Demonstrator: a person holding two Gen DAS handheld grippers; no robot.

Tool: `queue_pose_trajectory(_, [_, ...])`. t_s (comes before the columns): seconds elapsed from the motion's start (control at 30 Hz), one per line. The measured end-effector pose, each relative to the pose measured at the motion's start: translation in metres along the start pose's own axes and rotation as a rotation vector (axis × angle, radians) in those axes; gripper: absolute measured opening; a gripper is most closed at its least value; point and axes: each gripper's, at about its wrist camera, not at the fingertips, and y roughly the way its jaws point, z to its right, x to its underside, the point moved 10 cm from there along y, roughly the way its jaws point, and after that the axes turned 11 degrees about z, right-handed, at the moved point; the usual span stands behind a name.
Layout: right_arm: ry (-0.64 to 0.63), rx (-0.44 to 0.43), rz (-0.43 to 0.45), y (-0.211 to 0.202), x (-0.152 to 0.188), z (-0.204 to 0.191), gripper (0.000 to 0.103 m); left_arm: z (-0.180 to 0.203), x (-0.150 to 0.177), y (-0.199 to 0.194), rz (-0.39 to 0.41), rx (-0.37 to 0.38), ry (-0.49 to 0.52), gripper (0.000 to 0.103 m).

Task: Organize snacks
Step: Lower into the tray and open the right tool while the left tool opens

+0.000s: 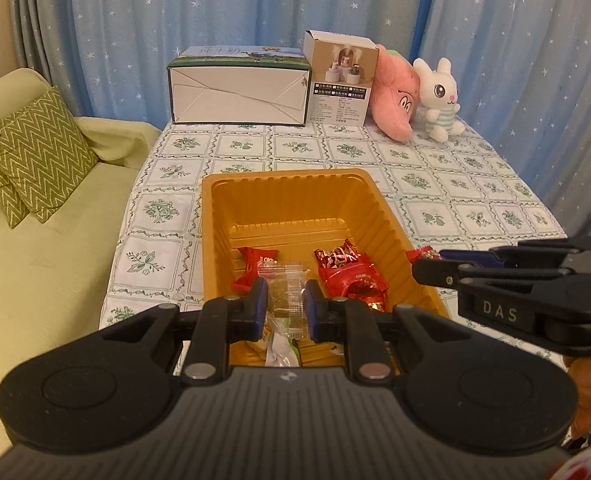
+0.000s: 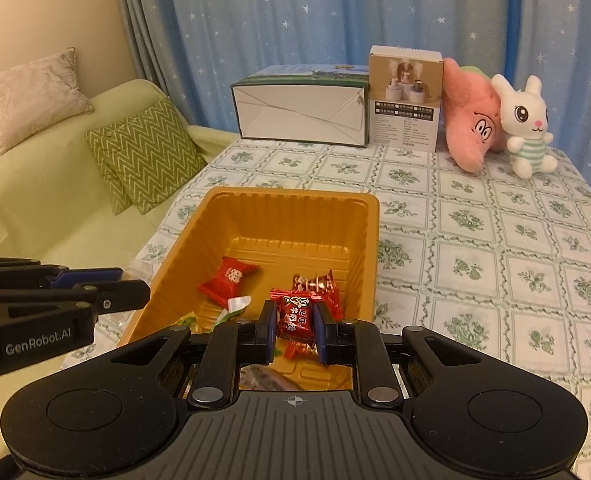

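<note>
The left gripper point(image 1: 285, 304) clamps a clear packet point(image 1: 284, 288) over the gold tray point(image 1: 283, 184); the right gripper point(image 2: 295, 326) clamps one red candy point(image 2: 294, 316). Two boxes, two plush toys behind. Only the right view shows a grey cushion point(image 2: 35, 96).

A table covered with a white cloth printed in green floral squares point(image 2: 495, 240) is the landmark. Along its far edge stand a long white box with a green border point(image 2: 299, 114), a taller product box point(image 2: 405, 100) touching it, a pink plush toy point(image 2: 471, 128) and a white rabbit plush point(image 2: 525, 128). Behind the table hang blue star-patterned curtains point(image 2: 295, 12). Left of the table, a pale green sofa point(image 1: 43, 272) holds a green zigzag cushion point(image 1: 35, 152).
</note>
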Motion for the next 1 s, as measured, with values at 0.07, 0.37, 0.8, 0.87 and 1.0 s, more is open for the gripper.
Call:
queue_pose_trajectory(0.07, [0.002,-0.001,-0.004,0.006,-0.002,0.001,0.019,-0.001,0.000,0.006,-0.006,0.004,0.003,0.018])
queue_pose_trajectory(0.37, [0.005,-0.007,-0.019,0.026,-0.004,0.004,0.019,0.001,0.000,0.034,-0.038,0.024,0.012,0.018])
queue_pose_trajectory(0.8, [0.010,-0.003,-0.041,0.041,-0.003,0.011,0.019,-0.001,-0.002,0.054,-0.054,0.040,0.008,0.018])
queue_pose_trajectory(0.87, [0.011,-0.002,-0.043,0.043,-0.003,0.012,0.019,-0.002,-0.002,0.057,-0.059,0.041,0.008,0.018])
queue_pose_trajectory(1.0, [0.019,-0.002,-0.043,0.044,-0.003,0.013,0.019,-0.003,-0.002,0.062,-0.062,0.044,0.009,0.022])
